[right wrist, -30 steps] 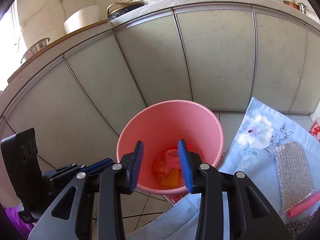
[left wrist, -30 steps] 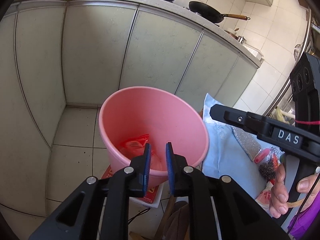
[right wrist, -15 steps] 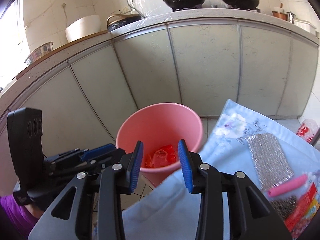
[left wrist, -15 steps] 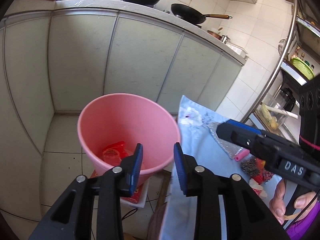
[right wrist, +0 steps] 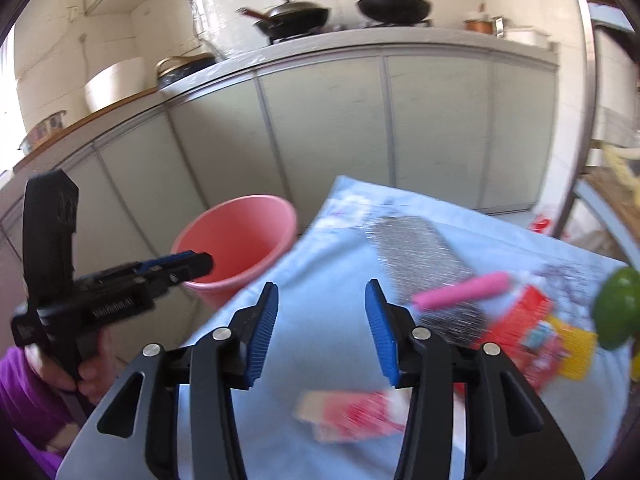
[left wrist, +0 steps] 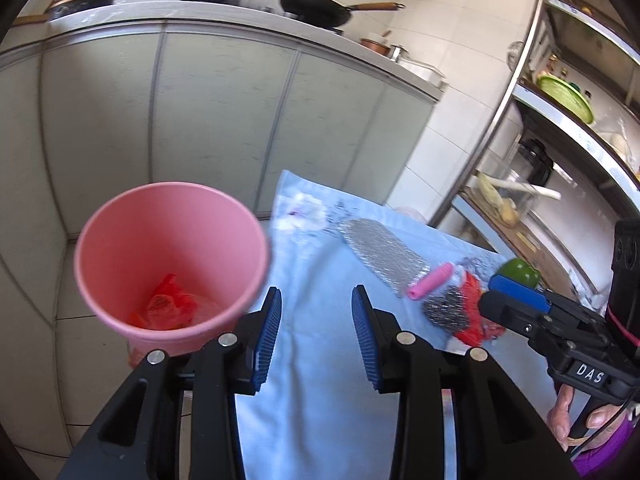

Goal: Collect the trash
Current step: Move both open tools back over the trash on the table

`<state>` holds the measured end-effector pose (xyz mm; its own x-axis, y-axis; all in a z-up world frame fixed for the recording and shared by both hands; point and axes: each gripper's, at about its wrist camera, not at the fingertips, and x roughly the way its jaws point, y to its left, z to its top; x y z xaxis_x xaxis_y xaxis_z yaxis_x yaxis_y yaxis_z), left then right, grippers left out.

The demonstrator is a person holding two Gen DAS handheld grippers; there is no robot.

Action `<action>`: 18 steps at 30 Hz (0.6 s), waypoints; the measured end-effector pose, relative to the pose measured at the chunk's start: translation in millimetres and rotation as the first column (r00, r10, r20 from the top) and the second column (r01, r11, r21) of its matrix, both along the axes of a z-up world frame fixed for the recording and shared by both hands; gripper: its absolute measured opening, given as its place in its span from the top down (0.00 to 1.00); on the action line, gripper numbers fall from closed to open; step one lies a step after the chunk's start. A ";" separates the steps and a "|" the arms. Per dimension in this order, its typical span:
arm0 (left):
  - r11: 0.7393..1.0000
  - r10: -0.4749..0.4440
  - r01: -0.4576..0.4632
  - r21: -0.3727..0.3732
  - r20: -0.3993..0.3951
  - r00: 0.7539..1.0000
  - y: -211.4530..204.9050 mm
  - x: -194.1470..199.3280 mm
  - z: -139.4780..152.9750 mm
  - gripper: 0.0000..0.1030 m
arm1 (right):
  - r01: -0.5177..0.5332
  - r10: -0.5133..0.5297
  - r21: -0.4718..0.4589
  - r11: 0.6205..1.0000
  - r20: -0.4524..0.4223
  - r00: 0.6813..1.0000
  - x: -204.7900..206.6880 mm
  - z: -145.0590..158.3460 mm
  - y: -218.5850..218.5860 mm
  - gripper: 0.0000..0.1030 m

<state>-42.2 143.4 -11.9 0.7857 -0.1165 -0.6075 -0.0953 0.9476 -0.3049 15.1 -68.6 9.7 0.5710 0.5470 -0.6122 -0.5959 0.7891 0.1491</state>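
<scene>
Both jaws opening, nothing between: left gripper (left wrist: 316,330), right gripper (right wrist: 322,330). Red wrappers (right wrist: 532,336) lie right on blue cloth (left wrist: 320,392); pink bucket (left wrist: 168,256) stands left, placed to receive them.

At lower left of the frame a pink bucket (left wrist: 170,260) is seen with red wrappers (left wrist: 170,304) lying inside. The left gripper (left wrist: 316,334) is held over a light blue cloth (left wrist: 320,400), its jaws opening with nothing between them. At right, a silver scouring pad (left wrist: 382,256), a pink roll (left wrist: 430,286) and a steel scrubber (left wrist: 448,312) are laid on the cloth.

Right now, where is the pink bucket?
In both views the pink bucket stands on the floor, left of the blue cloth, before the cabinets.
</scene>
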 end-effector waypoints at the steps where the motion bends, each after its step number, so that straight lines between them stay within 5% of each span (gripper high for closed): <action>1: 1.000 -0.017 0.017 -0.005 -0.002 1.000 -7.4 2.3 0.7 0.65 | 0.024 -0.023 -0.010 1.000 0.016 1.000 -3.1 -0.4 -11.1 0.55; 18: 0.974 -0.225 0.219 -0.066 -0.104 0.969 -117.2 59.4 -9.1 0.63 | 0.278 -0.278 0.015 0.961 -0.005 0.961 -6.7 -25.6 -140.2 0.54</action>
<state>17.2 26.2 -21.0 0.6654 -0.3152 -0.6767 0.0798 0.9313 -0.3553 8.4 -208.9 -16.0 0.6999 0.3767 -0.6069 -0.3533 0.9210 0.1642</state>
